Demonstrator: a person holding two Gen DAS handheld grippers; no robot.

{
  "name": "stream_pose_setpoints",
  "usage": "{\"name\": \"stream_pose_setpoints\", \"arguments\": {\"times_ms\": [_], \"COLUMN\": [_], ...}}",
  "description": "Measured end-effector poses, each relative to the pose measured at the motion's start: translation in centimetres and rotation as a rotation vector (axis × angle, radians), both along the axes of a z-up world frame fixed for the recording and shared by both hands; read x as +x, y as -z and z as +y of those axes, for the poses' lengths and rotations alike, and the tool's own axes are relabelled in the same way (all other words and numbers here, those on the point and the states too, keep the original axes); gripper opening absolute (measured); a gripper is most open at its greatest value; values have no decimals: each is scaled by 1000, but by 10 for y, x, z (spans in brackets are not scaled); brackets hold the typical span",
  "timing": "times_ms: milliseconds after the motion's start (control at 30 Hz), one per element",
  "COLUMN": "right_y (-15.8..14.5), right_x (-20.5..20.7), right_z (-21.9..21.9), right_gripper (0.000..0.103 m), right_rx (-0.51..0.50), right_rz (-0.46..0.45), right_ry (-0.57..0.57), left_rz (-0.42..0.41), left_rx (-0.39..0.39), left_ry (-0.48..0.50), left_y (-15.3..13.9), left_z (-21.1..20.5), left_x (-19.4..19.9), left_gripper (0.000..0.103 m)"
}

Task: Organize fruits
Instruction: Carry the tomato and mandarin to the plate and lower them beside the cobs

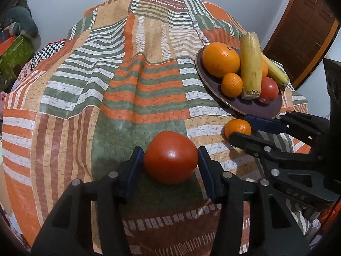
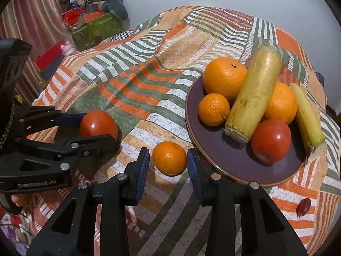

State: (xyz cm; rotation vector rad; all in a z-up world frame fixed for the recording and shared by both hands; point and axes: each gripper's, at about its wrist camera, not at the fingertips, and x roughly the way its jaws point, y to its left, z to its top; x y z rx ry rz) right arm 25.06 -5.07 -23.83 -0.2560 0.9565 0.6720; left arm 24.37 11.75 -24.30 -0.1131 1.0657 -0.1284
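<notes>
A red tomato (image 1: 170,156) lies on the striped tablecloth between the pads of my left gripper (image 1: 169,162), which touch its sides; it also shows in the right wrist view (image 2: 97,123). A small mandarin (image 2: 169,157) lies on the cloth between the open pads of my right gripper (image 2: 168,166), with small gaps either side; it also shows in the left wrist view (image 1: 237,128). A dark purple plate (image 2: 234,166) holds a big orange (image 2: 223,77), a small mandarin (image 2: 213,108), a long yellow-green stalk (image 2: 253,93), another orange (image 2: 281,103), a tomato (image 2: 270,140) and a banana (image 2: 307,115).
A small dark red fruit (image 2: 303,207) lies on the cloth to the right of the plate. A green box and clutter (image 2: 96,25) sit beyond the table on the left. A wooden door (image 1: 307,32) stands behind the plate.
</notes>
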Motion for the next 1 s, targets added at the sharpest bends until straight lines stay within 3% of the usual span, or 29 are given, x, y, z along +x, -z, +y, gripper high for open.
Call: {"name": "stream_pose_setpoints", "arguments": {"times_ms": [300, 633, 1000], "right_y": [-19, -48, -54], "right_x": [-9, -9, 12], "right_z": [-15, -64, -114], "right_gripper": [31, 31, 31], "right_rx": [62, 87, 110], "right_rz": [-16, -71, -99], "right_ry": [18, 108, 195], "left_rz": [-40, -100, -87], "left_rx": [-14, -25, -36], "left_ry": [3, 42, 92], "left_y": [-25, -52, -47], "left_z": [-1, -31, -72], "left_x": [-8, 0, 31], "left_gripper": [51, 51, 51]}}
